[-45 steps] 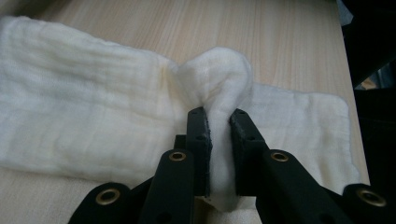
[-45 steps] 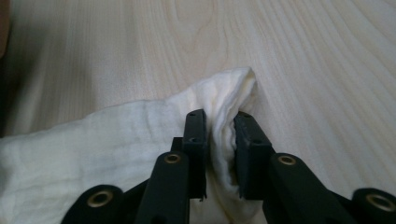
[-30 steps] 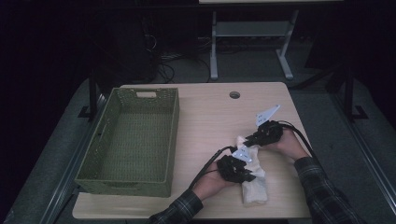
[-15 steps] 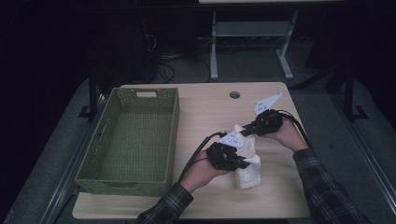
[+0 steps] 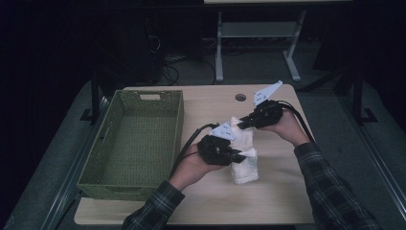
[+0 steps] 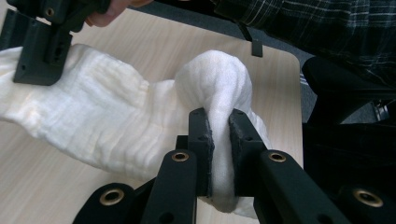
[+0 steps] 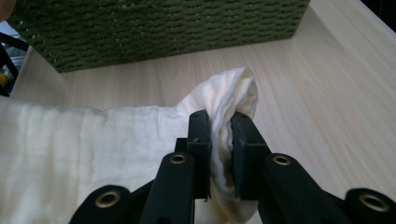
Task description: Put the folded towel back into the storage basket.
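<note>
Right now a white cloth (image 5: 243, 155) hangs between the two claws over the middle of the surface (image 5: 287, 196), a little toward its right edge, with its lower end resting on the wood near the front. Seen from the high view, the left claw (image 5: 239, 155) grips the cloth low on its near side, and the right claw (image 5: 241, 125) grips it at the top, toward the back edge. Up close in the left gripper view, the left claw (image 6: 220, 140) has its jaws drawn narrow on a bunched fold of the cloth (image 6: 112, 121), which bulges out above the pads (the other claw shows at the upper left of that view, clamped on the far end). Over in the right gripper view, the right claw (image 7: 220, 137) is likewise pinched tight on a gathered corner of the cloth (image 7: 93, 140). A green woven basket (image 5: 170, 139) stands along the left edge of the surface, well apart from the cloth.
</note>
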Demonstrator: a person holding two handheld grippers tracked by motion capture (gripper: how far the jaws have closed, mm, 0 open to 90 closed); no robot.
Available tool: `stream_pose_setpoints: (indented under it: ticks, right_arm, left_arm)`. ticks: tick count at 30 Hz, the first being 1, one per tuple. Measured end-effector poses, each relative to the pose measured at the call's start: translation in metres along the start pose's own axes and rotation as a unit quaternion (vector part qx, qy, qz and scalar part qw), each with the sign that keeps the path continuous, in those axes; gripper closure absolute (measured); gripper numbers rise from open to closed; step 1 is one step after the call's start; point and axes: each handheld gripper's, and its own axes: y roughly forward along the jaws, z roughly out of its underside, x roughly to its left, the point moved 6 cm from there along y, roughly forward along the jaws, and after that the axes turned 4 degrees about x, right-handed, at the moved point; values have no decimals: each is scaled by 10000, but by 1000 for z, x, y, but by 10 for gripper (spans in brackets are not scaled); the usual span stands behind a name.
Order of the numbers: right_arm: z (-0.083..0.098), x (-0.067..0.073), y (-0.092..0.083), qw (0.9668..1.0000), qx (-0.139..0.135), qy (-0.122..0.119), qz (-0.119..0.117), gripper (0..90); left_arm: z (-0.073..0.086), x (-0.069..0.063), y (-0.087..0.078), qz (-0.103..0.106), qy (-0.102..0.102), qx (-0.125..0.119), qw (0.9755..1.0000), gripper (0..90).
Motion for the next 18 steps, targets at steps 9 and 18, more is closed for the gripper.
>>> stream_pose_setpoints:
  ticks: [9,18]
  right_arm:
    - [-32,0,9,10000,-38,-48,-40,794]
    - [-72,1,27,9997,-56,-236,-54,794]
  left_arm:
    - [6,12,-40,-62,19,-61,10000,808]
    - [22,25,-82,-245,87,-58,9996,808]
